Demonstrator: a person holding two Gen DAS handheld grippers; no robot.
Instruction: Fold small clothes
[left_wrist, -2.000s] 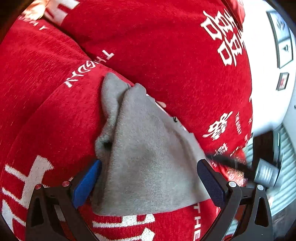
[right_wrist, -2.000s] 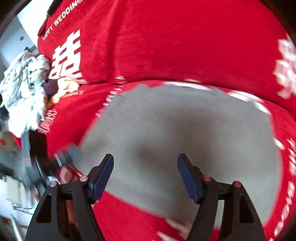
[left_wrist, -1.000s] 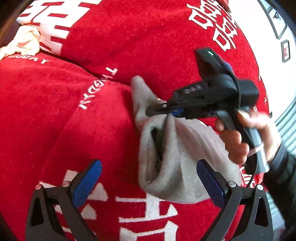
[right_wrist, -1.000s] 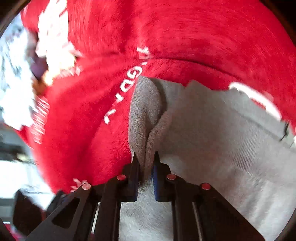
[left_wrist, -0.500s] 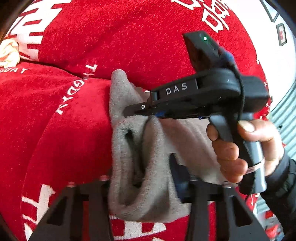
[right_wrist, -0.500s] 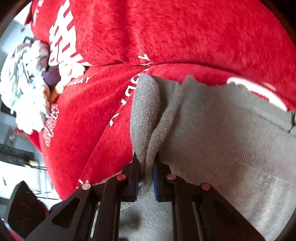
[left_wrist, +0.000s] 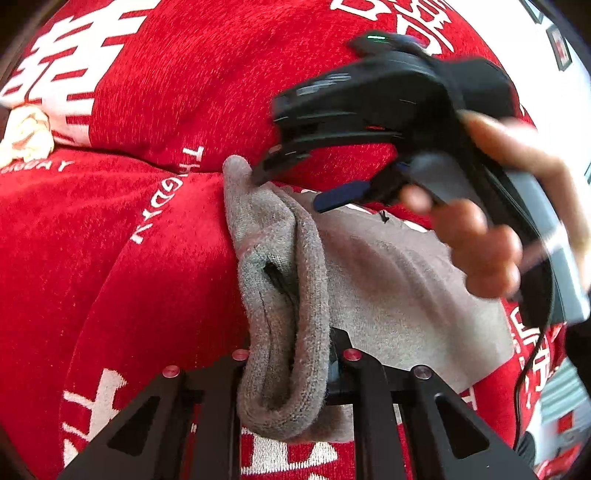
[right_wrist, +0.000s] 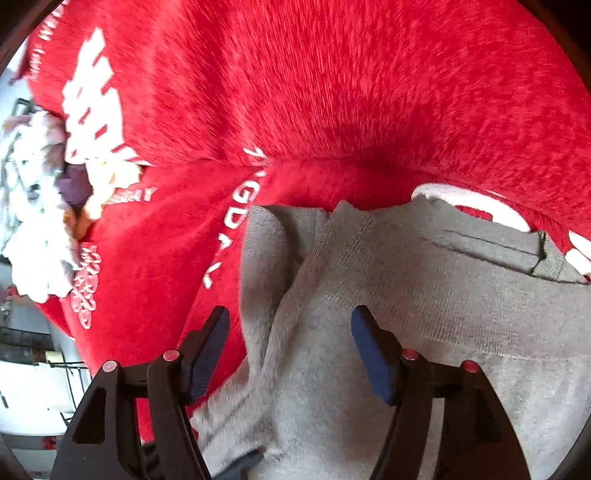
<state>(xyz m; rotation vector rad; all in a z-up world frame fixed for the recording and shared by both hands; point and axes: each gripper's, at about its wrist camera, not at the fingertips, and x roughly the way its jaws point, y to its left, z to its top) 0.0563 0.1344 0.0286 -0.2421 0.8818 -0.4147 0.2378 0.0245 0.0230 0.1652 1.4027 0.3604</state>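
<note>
A small grey garment (left_wrist: 388, 288) lies on a red plush cover (left_wrist: 110, 258) with white lettering. My left gripper (left_wrist: 291, 354) is shut on the garment's folded, bunched left edge. My right gripper (right_wrist: 290, 343) is open just above the same grey garment (right_wrist: 424, 295), its blue pads (right_wrist: 369, 354) either side of a fold. In the left wrist view the right gripper (left_wrist: 291, 188) is held by a hand above the garment's far corner.
A heap of white and cream clothes (right_wrist: 37, 229) lies at the left end of the red cover (right_wrist: 332, 92). A cream cloth (left_wrist: 26, 133) shows at the far left. A white wall with framed pictures (left_wrist: 561, 48) is at the right.
My left gripper has closed on the garment's bunched left edge. My right gripper, which was shut on the fold, has opened and lifted off it.
</note>
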